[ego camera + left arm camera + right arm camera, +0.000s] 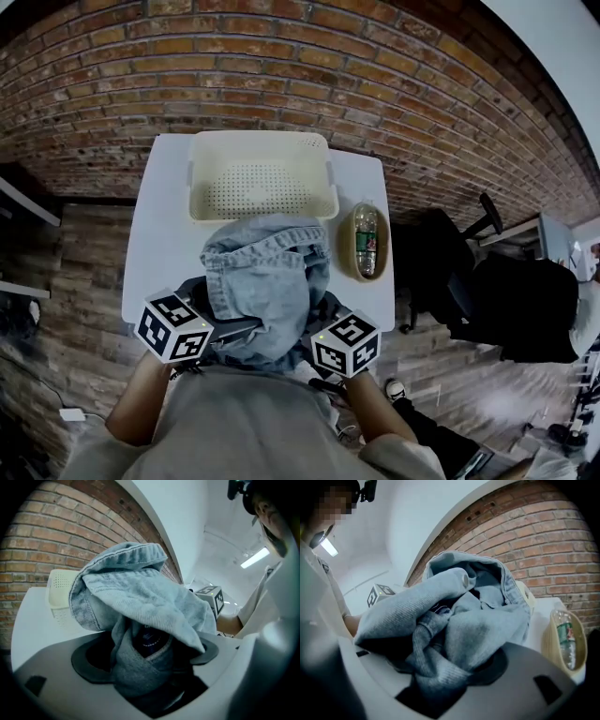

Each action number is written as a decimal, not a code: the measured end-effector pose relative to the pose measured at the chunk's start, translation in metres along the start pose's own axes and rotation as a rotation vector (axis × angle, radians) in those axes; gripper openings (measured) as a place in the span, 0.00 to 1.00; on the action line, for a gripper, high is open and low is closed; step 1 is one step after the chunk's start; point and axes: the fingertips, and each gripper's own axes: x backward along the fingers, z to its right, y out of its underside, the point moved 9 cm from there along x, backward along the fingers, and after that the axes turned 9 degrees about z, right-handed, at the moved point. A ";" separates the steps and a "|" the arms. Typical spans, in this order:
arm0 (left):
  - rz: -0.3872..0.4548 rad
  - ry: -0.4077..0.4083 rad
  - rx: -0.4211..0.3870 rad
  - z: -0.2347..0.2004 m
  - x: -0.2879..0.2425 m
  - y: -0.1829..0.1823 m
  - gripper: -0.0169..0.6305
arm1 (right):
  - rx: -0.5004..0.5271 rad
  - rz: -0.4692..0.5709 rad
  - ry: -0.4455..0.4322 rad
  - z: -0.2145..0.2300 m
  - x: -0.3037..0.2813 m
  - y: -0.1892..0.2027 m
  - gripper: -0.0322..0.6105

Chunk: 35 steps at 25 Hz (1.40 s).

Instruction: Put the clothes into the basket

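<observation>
Holding a bundle of clothes (267,281) up between the left gripper (143,665) and the right gripper (445,672), lifted clear of the white desk (159,244) and hanging over its near half. From the head view, mostly light-blue denim with a stitched waistband at the top and some darker cloth at the lower right.

Clamped at the left jaws on a thick wad of grey ribbed knit, with denim draped over the top and spilling across one pad. Clamped likewise at the right jaws on a twisted fold of the same grey knit, with denim heaped above and in front. Held fairly wide on both sides by the bulk of the cloth.

Not yet in the basket (199,178). Cream, rectangular and perforated, set at the far side of the desk against the brick wall (281,75), just beyond the bundle. Overlapped at its near rim by the top of the denim in the head view; cannot tell whether touching.

Just right of the basket, on the desk, a small oval wicker tray (341,242) with a clear green-labelled bottle (366,242) lying inside. Off the desk's right edge, a black office chair (441,262) on the wood-plank floor (75,309). At the bottom of the head view, a grey top (244,422) and two forearms behind the marker cubes.
</observation>
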 end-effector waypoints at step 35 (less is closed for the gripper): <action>0.250 -0.128 -0.401 -0.016 0.032 -0.186 0.73 | 0.413 0.283 0.001 0.011 -0.029 -0.191 0.44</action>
